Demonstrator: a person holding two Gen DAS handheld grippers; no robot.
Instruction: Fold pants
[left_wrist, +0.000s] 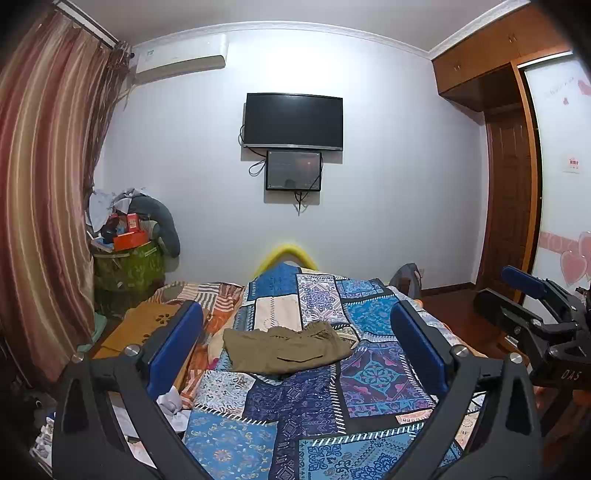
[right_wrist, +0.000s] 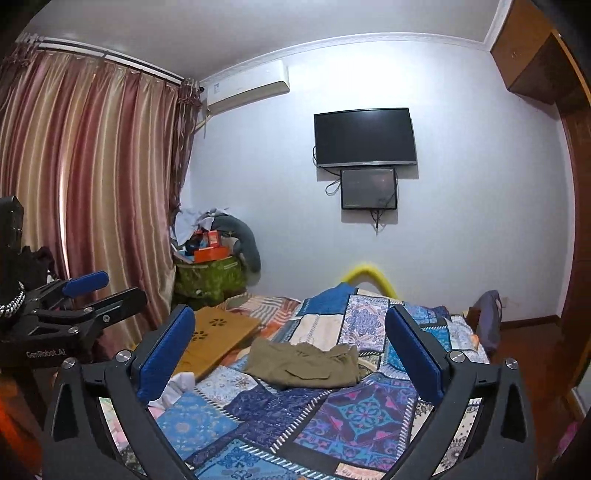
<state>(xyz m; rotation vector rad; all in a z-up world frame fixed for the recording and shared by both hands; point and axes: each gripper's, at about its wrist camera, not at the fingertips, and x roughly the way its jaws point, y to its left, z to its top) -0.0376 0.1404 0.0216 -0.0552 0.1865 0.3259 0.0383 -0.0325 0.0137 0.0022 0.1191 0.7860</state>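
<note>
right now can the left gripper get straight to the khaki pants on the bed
Probably yes. The left gripper is open and aimed at the khaki pants, which lie alone on the patchwork quilt with nothing between.

Olive pants (left_wrist: 286, 349) lie folded, rumpled, on the patchwork bedspread (left_wrist: 373, 380).

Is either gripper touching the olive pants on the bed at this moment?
Apart. In both wrist views the pants lie beyond the open left gripper and right gripper, bare quilt between.

left wrist: faces bed (left_wrist: 332, 406), far | right wrist: same | shared: television (left_wrist: 293, 122)
</note>
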